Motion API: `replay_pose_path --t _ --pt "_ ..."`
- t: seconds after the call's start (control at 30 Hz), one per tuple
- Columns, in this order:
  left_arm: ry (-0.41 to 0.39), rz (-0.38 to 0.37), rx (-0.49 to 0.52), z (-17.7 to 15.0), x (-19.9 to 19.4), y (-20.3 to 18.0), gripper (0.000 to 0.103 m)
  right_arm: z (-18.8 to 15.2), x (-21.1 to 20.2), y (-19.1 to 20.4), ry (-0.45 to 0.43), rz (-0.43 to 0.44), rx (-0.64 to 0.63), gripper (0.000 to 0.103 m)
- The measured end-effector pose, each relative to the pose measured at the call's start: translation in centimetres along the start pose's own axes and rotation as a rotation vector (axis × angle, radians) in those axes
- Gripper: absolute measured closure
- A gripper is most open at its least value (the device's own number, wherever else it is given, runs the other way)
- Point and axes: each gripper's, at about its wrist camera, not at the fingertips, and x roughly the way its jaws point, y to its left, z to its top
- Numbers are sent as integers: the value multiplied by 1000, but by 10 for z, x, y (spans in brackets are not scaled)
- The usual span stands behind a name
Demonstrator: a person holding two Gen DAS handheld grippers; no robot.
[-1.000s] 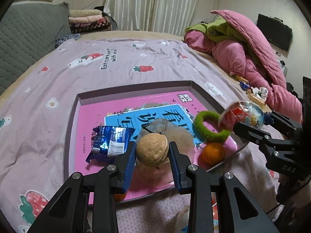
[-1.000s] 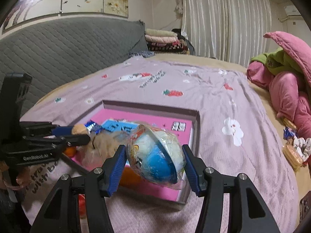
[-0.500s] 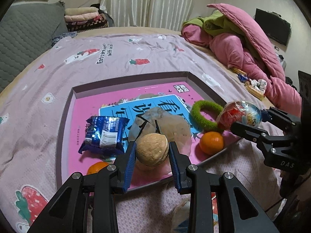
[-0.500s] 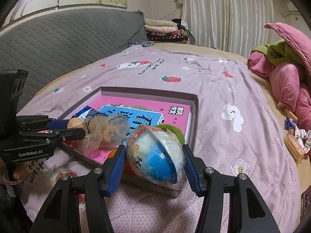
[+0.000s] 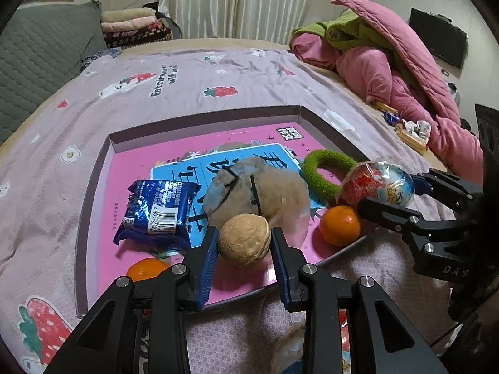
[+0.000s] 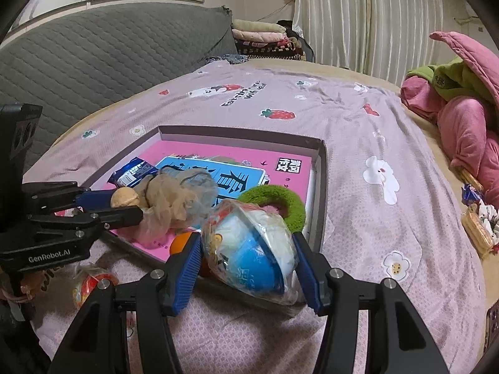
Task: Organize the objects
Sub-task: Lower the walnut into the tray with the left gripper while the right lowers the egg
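My left gripper (image 5: 244, 241) is shut on a tan walnut (image 5: 244, 239) and holds it over the near edge of a shallow pink-bottomed box (image 5: 199, 118). My right gripper (image 6: 246, 254) is shut on a plastic-wrapped toy ball (image 6: 249, 252), at the box's near right corner (image 6: 318, 218). The ball (image 5: 379, 185) and right gripper (image 5: 402, 196) also show in the left wrist view. The box holds a blue snack packet (image 5: 159, 207), a crumpled bag (image 5: 259, 187), a green fuzzy ring (image 5: 327, 170) and two oranges (image 5: 340, 224) (image 5: 146, 268).
The box lies on a pink strawberry-print bedspread (image 5: 187, 74). A pink and green quilt pile (image 5: 389, 62) is at the right. A wrapped red item (image 6: 90, 283) lies on the bed near the box. A grey headboard (image 6: 93, 53) and folded blankets (image 6: 265, 37) stand behind.
Both grippers pulled back toward the near edge of the box, with the walnut and the ball still held. The view of the box now sits farther forward.
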Motion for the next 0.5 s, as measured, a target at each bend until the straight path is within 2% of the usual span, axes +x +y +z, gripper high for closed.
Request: replay_pose_path --t 0.5 --pt "3 30 -9 -2 7 -2 69 4 6 -3 -5 3 51 46"
